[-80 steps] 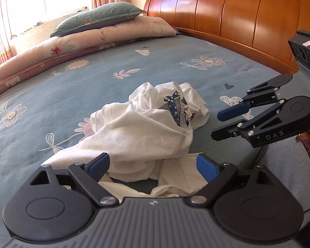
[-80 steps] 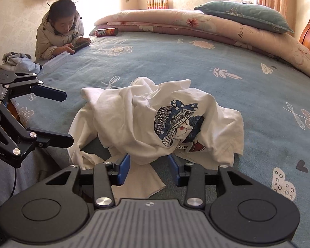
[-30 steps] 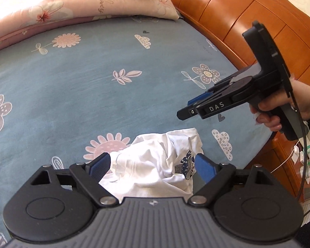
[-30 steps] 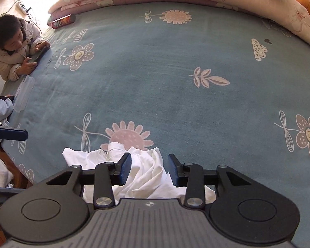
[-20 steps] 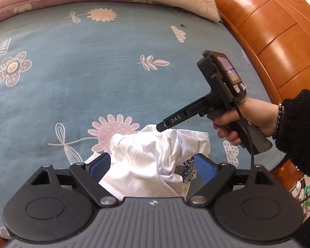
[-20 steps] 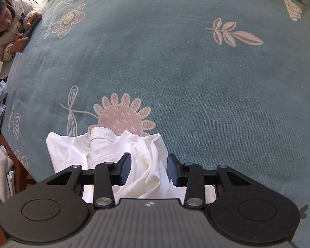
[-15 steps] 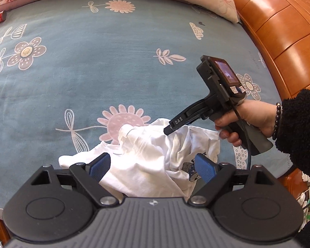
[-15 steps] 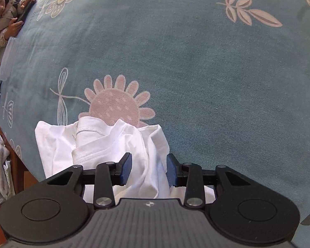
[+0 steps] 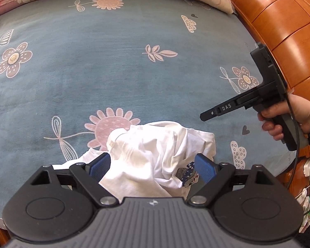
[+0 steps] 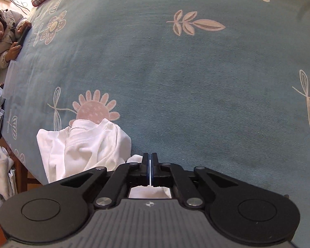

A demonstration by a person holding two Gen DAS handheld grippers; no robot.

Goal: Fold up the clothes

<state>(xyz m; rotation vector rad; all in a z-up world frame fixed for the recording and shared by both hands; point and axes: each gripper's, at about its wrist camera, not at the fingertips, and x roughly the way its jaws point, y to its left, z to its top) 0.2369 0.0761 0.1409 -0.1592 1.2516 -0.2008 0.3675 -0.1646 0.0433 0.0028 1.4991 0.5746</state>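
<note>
Currently the crumpled white shirt (image 9: 155, 155) is seen at lower centre, framed by the spread left gripper (image 9: 155, 165), while the right gripper (image 10: 149, 172), just closed, pinches its right-hand edge.

Floral blue bedspread (image 9: 113, 66), wooden headboard (image 9: 283, 31)

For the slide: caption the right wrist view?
Right hand-held gripper, jaws just closed empty, beside crumpled white T-shirt on floral bedspread.

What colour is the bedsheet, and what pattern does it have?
The bedsheet is blue-grey, printed with pink flowers and pale leaves; the right wrist view shows it best.
</note>
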